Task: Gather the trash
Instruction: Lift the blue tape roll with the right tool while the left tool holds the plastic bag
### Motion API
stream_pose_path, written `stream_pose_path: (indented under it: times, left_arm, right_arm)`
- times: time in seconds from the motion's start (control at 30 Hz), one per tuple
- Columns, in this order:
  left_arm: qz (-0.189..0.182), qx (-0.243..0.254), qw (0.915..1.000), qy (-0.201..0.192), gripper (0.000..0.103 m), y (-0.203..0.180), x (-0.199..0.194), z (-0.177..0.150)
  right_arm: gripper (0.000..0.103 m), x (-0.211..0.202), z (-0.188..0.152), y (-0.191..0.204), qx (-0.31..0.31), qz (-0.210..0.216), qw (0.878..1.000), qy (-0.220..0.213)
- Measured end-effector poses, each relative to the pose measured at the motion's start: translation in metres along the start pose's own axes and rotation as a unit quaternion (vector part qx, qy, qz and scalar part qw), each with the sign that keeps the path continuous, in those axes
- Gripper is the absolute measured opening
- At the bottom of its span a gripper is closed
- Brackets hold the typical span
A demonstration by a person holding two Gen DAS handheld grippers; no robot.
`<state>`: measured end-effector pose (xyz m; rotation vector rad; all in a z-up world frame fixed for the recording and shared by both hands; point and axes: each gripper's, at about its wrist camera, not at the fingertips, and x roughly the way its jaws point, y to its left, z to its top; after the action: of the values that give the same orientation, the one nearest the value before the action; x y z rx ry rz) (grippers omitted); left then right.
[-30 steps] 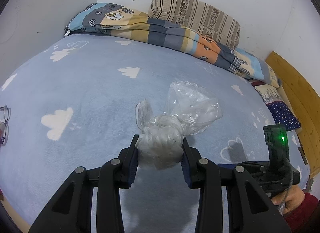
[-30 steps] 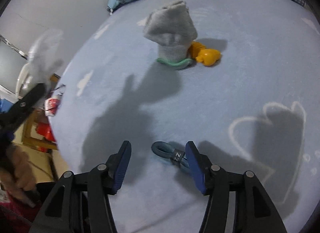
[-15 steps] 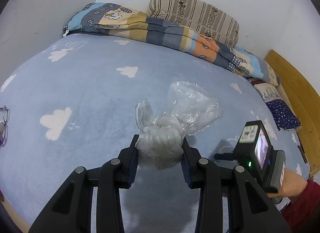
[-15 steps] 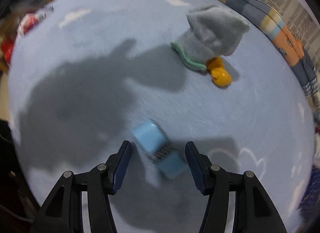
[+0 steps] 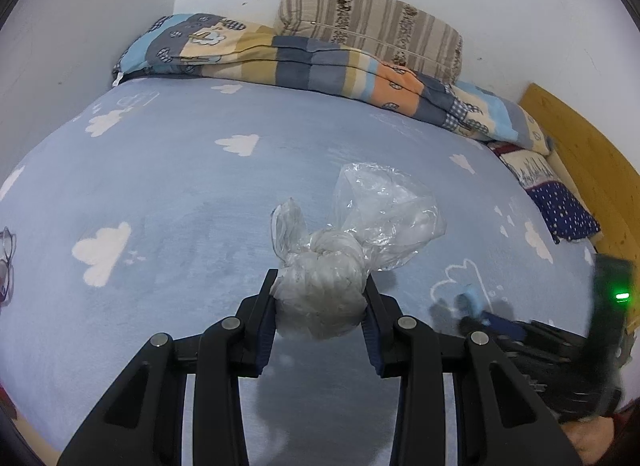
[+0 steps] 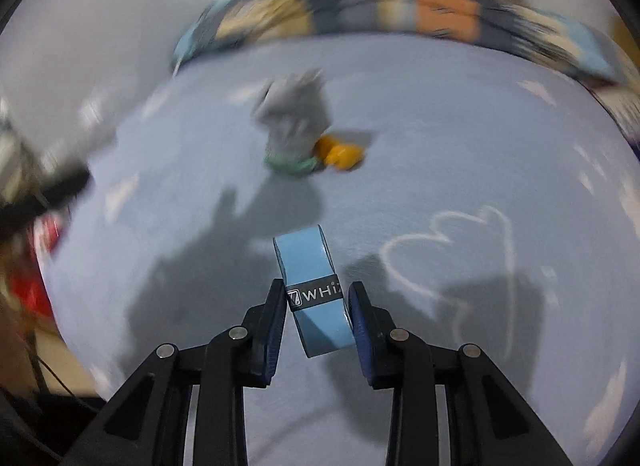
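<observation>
My left gripper [image 5: 320, 302] is shut on a knotted clear plastic bag [image 5: 320, 290] and holds it above the blue cloud-print bed [image 5: 180, 193]. The bag's loose ends [image 5: 384, 209] stick out forward. My right gripper [image 6: 318, 306] is shut on a light blue roll with a black band [image 6: 314, 290], held above the bed. In the left wrist view the right gripper [image 5: 492, 318] shows at the lower right with the blue roll. A grey sock [image 6: 294, 125] and an orange item [image 6: 342, 153] lie on the bed further ahead in the blurred right wrist view.
A folded patchwork quilt [image 5: 320, 61] and a striped pillow [image 5: 372, 21] lie along the wall at the bed's far side. A wooden bed board [image 5: 580, 153] runs on the right. Glasses [image 5: 6, 258] lie at the bed's left edge. Red items [image 6: 28, 286] sit beyond the bed's left edge.
My right gripper has closed on the light blue roll and lifted it off the bed, swinging fast. My left gripper keeps holding the plastic bag, nearly still.
</observation>
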<state>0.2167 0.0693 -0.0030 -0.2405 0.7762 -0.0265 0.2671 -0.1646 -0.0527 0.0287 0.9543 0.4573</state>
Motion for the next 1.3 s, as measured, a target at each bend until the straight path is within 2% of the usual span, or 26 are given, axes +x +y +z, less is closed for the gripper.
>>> stream_pose_path:
  times: [0.2, 0.3, 0.43, 0.63, 1.3]
  left_arm:
    - [-0.003, 0.039, 0.9991, -0.015, 0.036, -0.024, -0.004, -0.008]
    - [0.003, 0.063, 0.9977, -0.026, 0.036, -0.038, -0.007, -0.013]
    - [0.017, 0.09, 0.995, -0.038, 0.036, -0.052, -0.01, -0.018]
    - [0.028, 0.106, 0.9929, -0.044, 0.036, -0.059, -0.009, -0.019]
    - [0.036, 0.117, 0.991, -0.053, 0.036, -0.062, -0.012, -0.02]
  right_arm:
    - [0.034, -0.05, -0.019, 0.008, 0.054, -0.004, 0.995, -0.083]
    - [0.034, -0.06, -0.018, 0.015, 0.064, -0.014, 0.991, -0.113]
    - [0.034, -0.06, -0.016, 0.016, 0.069, -0.019, 0.989, -0.132]
    - [0.034, -0.07, -0.02, 0.003, 0.086, -0.017, 0.986, -0.142]
    - [0.034, -0.07, -0.022, 0.006, 0.087, -0.012, 0.985, -0.149]
